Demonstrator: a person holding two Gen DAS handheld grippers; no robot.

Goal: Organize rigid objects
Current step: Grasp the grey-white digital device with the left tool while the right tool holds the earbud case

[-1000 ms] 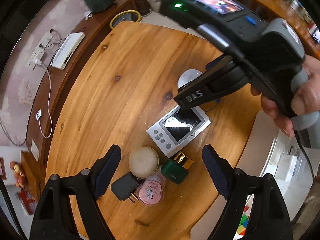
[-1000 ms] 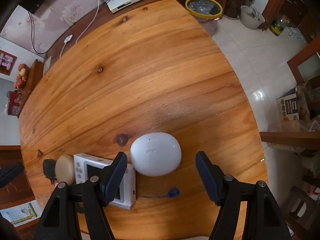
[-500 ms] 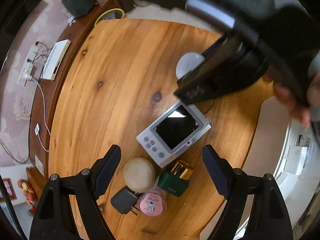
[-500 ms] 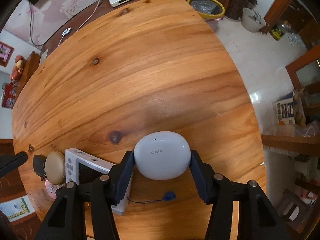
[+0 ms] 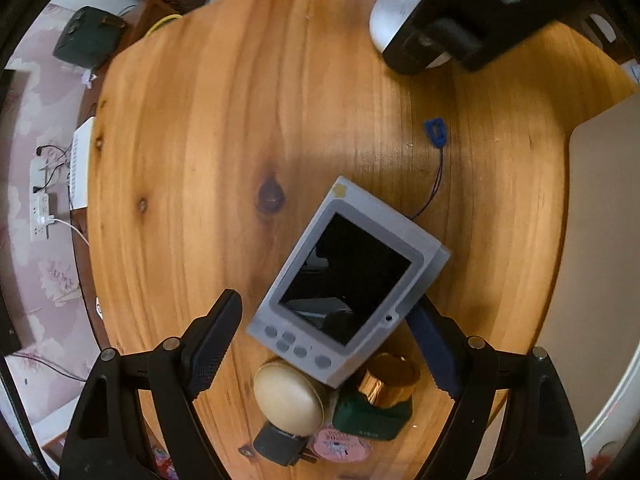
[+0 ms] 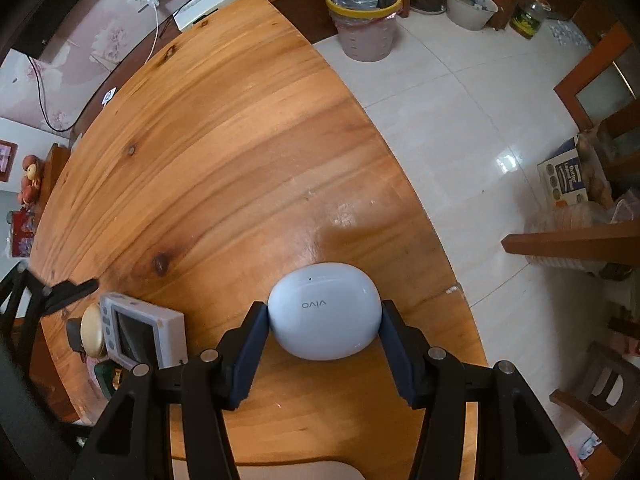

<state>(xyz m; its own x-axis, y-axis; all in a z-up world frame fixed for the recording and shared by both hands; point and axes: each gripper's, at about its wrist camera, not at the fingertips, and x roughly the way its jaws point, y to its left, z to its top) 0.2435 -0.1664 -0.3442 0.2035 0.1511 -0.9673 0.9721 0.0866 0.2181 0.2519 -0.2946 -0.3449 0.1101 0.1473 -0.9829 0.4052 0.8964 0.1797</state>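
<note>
Your right gripper (image 6: 324,344) is clamped on the white earbud case (image 6: 324,311), a pad pressed against each end; its jaws have just been closing onto it. The case sits near the table's (image 6: 224,152) edge by the tiled floor. Only the right view shows the lettering on its lid and both pads in contact. From the left view you get just a slice of the case (image 5: 390,12) at the top, mostly hidden behind the dark body of your right gripper.

Your left gripper (image 5: 324,344) is spread wide and holds nothing. It points down over the grey screen device (image 5: 348,280), whose lower corner lies between the fingers (image 5: 212,340) without touching either pad.

Only the left view shows the cluster below the device: a round cream lid (image 5: 288,398) touching its button edge, a green bottle with a gold cap (image 5: 376,404) beside that, a black plug (image 5: 280,446) and a pink disc (image 5: 344,446) at the bottom. It also shows a blue tag (image 5: 436,132) on a thin cord leading to the device.

The right view shows the device (image 6: 144,332) and lid (image 6: 93,332) side-on at the left, with one left finger (image 6: 72,292) above them. It alone shows the yellow-rimmed bin (image 6: 363,20) on the floor.
</note>
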